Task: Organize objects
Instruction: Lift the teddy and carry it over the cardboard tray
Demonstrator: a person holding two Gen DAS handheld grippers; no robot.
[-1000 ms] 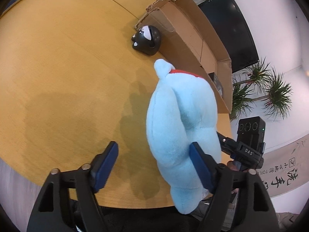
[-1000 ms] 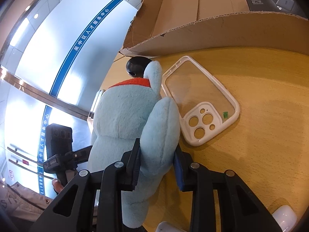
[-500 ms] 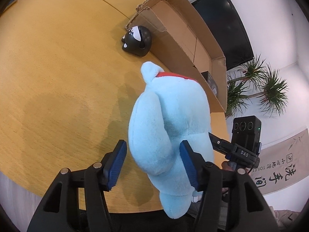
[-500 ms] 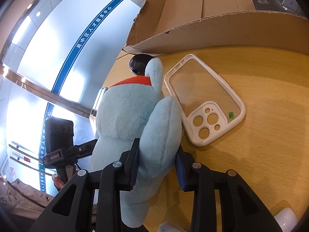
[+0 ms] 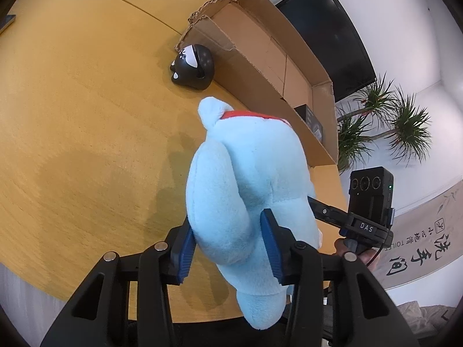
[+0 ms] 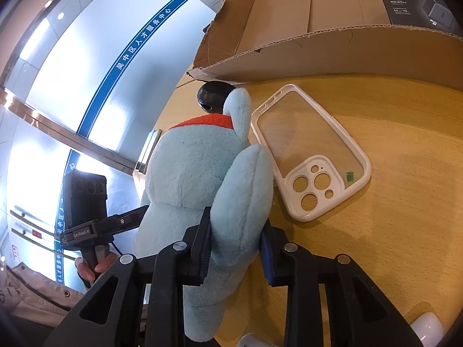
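A light blue plush toy (image 5: 254, 179) with a red collar hangs above the wooden table (image 5: 86, 115), held from both sides. My left gripper (image 5: 228, 248) is shut on one of its limbs. My right gripper (image 6: 235, 248) is shut on the opposite limb of the plush toy (image 6: 188, 173). An open cardboard box (image 5: 260, 52) stands beyond it, with a dark product box inside (image 6: 416, 3). A black round toy with a white face (image 5: 192, 66) sits by the box's corner. A clear phone case with a white rim (image 6: 312, 156) lies on the table to the right.
White objects (image 6: 428, 329) lie at the table's near right edge. A dark flat item (image 5: 7, 21) lies at the far left. A black monitor (image 5: 327, 31) and potted plants (image 5: 385, 127) stand behind the box. The table edge (image 5: 43, 283) runs below my left gripper.
My left gripper has closed from wide open onto the plush toy's limb. The right gripper has kept its grip, and the toy has shifted slightly.
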